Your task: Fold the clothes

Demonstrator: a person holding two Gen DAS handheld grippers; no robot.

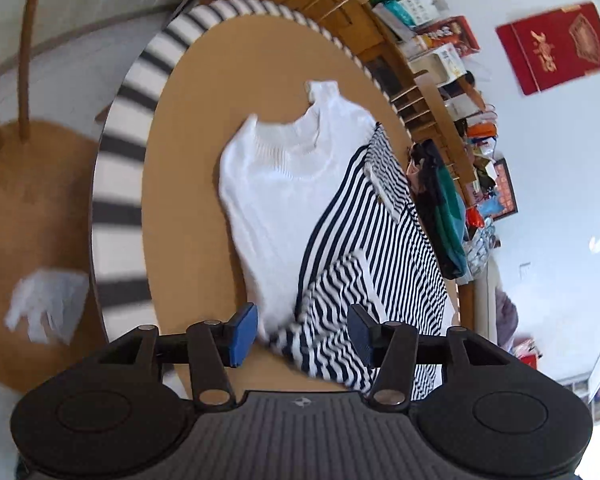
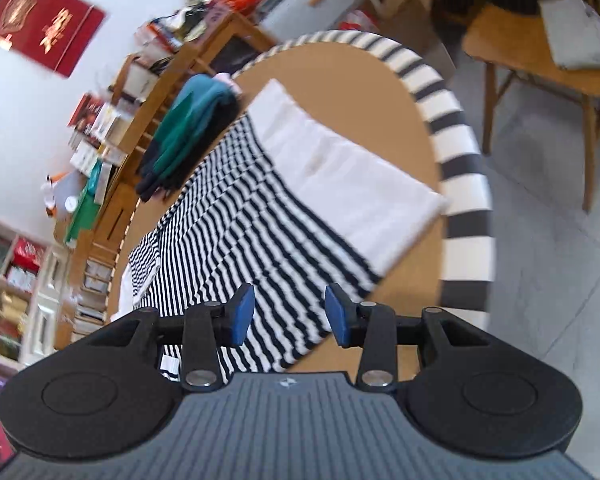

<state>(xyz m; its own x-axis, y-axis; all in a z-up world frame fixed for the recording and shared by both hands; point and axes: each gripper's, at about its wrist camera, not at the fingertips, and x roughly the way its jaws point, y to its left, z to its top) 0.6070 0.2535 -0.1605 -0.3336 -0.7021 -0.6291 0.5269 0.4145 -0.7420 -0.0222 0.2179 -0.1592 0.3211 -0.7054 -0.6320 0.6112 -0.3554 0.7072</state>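
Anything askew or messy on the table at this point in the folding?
The striped shirt lies partly over the white sweater, so the two overlap instead of lying apart. Its near sleeve is bunched and rumpled at the table edge. Both grippers, left gripper and right gripper, are open and empty.

Wooden chair (image 2: 540, 56), red wall hanging (image 1: 555, 48), cluttered wooden shelf (image 1: 432, 92) beside the stripe-edged table (image 1: 120, 184).

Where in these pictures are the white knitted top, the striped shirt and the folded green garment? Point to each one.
white knitted top (image 1: 276, 184): left wrist view, middle of its chest.
striped shirt (image 2: 236, 224): right wrist view, middle of its flat body.
folded green garment (image 2: 184, 128): right wrist view, its top layer.
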